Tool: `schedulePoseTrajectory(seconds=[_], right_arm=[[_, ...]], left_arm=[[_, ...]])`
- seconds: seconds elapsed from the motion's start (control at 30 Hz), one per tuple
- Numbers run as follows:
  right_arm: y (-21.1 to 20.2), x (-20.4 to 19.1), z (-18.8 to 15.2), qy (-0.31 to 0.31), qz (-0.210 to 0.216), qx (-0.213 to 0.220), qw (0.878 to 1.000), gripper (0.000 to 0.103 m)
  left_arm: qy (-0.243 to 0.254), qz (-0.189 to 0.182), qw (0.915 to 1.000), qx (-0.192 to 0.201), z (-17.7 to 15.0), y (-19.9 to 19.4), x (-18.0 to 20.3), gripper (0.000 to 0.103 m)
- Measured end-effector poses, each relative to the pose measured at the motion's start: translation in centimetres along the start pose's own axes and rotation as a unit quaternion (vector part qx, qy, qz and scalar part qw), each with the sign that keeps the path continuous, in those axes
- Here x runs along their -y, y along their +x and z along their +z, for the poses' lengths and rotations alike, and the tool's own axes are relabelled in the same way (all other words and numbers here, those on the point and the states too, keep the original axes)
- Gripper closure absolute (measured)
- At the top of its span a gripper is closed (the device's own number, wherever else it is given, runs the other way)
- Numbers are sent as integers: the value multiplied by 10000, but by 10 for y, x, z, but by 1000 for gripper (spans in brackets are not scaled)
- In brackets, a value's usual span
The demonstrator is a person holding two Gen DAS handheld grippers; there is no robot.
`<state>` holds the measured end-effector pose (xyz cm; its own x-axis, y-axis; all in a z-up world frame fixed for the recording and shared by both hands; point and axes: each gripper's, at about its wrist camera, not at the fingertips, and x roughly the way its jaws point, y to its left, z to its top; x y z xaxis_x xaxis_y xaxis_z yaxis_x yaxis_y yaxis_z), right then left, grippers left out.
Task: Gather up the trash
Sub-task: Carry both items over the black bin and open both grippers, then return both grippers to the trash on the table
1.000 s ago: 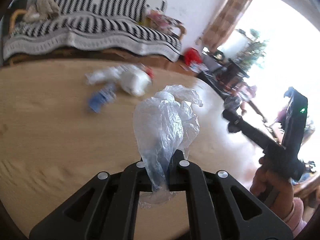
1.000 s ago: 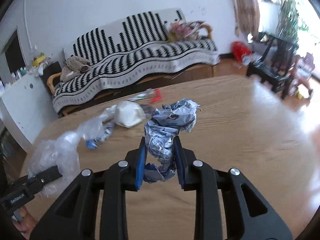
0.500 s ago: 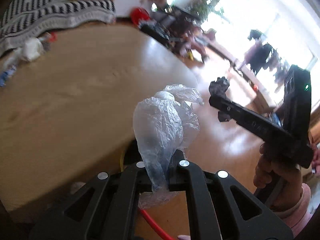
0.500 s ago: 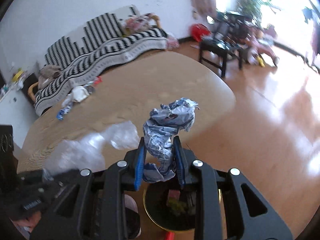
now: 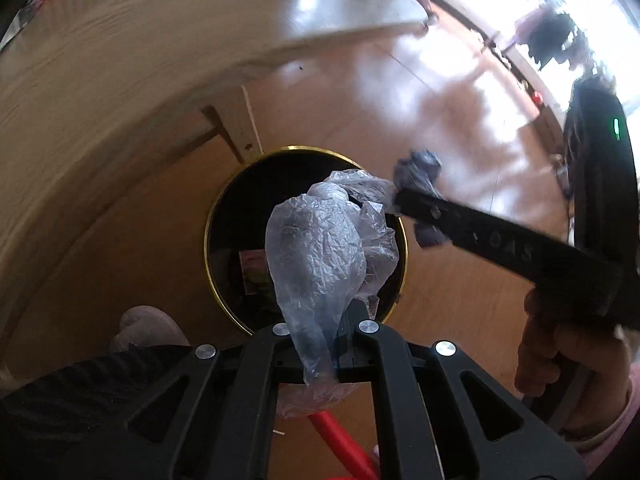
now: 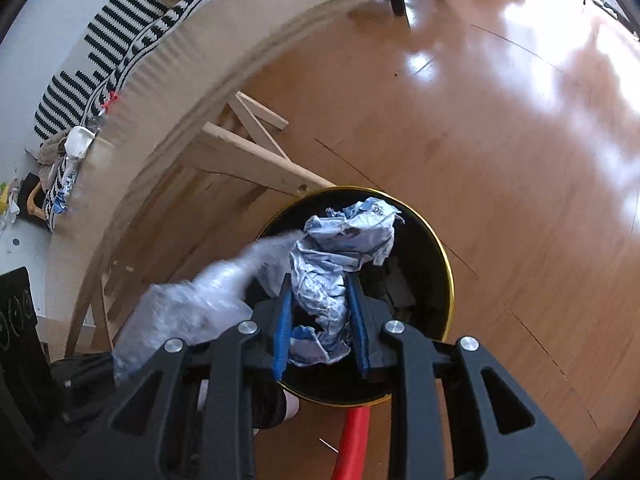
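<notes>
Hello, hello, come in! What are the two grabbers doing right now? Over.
Left gripper shut on clear plastic bag. Right gripper shut on crumpled wrapper. Both above black bin on floor. Nothing blocking the drop.

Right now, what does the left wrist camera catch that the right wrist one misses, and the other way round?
Only the left view shows the hand holding the right gripper. Only the right view shows the striped sofa and trash still on the table. Both show the bin on the floor, the clear bag in the left gripper and the crumpled wrapper.
</notes>
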<state>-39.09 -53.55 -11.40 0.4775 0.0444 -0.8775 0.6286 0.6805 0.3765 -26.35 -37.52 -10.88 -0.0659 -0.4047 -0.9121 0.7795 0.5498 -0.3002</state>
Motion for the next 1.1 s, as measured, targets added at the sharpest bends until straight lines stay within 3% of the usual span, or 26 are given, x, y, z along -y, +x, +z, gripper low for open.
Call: schedulePoseTrajectory(seconds=[0.5, 0.53, 0.57, 0.6, 0.63, 0.77, 0.93, 1.1], right_arm=[[-3, 2, -1, 247, -29, 86, 9997, 77], [-2, 2, 1, 297, -11, 87, 9995, 69], [-3, 4, 1, 349, 5, 114, 9993, 44], [-5, 5, 2, 407, 55, 171, 9990, 28], [-9, 7, 3, 490, 118, 249, 9984, 11], [-20, 11, 5, 612, 66, 498, 9969, 7], [-40, 10, 8, 476, -352, 1093, 9922, 7], [-50, -3, 13, 382, -253, 1309, 9903, 7]], left_arm=[[12, -7, 10000, -18, -1, -2, -5, 100], [11, 33, 10000, 1, -1, -3, -5, 98], [5, 57, 10000, 4, -1, -2, -6, 91], [-16, 44, 10000, 27, -1, -2, -6, 58], [-57, 40, 9999, 121, -2, -5, -6, 8], [-81, -101, 9990, 417, -3, -14, -5, 6], [-64, 100, 9975, 703, -5, -28, 0, 6], [122, 20, 9946, 1033, -8, -46, 11, 6]])
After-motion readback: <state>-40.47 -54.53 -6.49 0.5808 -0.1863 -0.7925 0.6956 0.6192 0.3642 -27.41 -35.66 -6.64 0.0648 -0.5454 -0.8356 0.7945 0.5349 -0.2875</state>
